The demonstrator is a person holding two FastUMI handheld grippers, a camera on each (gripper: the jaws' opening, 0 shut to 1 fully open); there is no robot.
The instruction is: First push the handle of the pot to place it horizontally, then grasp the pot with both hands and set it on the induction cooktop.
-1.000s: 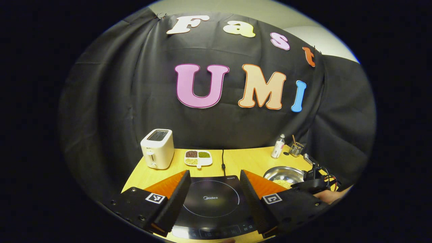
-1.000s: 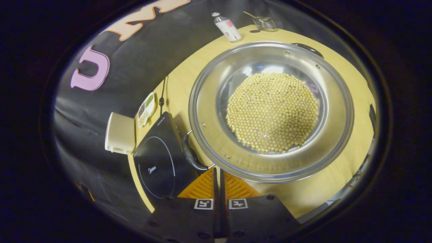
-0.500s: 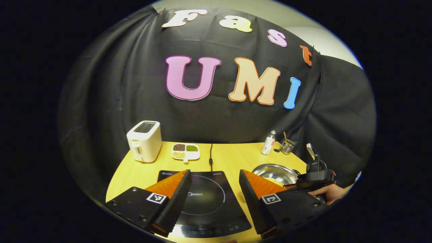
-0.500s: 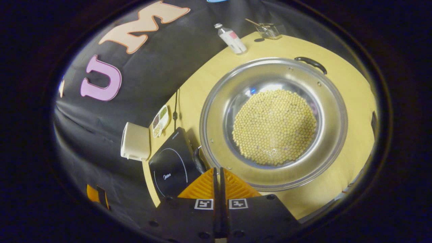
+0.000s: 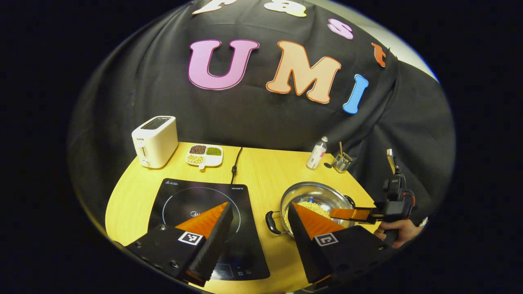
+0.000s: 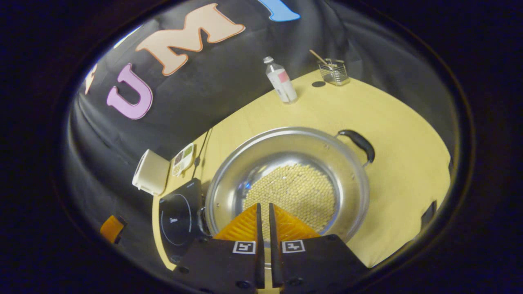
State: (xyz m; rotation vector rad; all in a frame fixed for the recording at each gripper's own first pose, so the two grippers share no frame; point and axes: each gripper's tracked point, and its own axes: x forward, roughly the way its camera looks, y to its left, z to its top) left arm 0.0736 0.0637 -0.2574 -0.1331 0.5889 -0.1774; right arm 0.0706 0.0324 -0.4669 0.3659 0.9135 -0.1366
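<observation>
In the left gripper view, the left gripper (image 5: pixel 257 212) sits at the bottom of the frame with its jaws spread wide and nothing between them. Behind it the black induction cooktop (image 5: pixel 200 204) lies at lower centre on the yellow table (image 5: pixel 269 171). The steel pot (image 5: pixel 316 196), holding pale beans (image 5: pixel 308 205), stands on the table just right of the cooktop, with one dark handle (image 5: pixel 270 222) toward the cooktop. At the right edge a hand (image 5: pixel 398 230) holds the right gripper (image 5: pixel 347 213) over the pot's rim. In the right gripper view, the right gripper (image 6: pixel 263 212) has its jaws almost closed, a thin slit between them, gripping nothing, above the pot (image 6: pixel 286 151)

A white toaster (image 5: pixel 154 141) stands at the upper left of the table
</observation>
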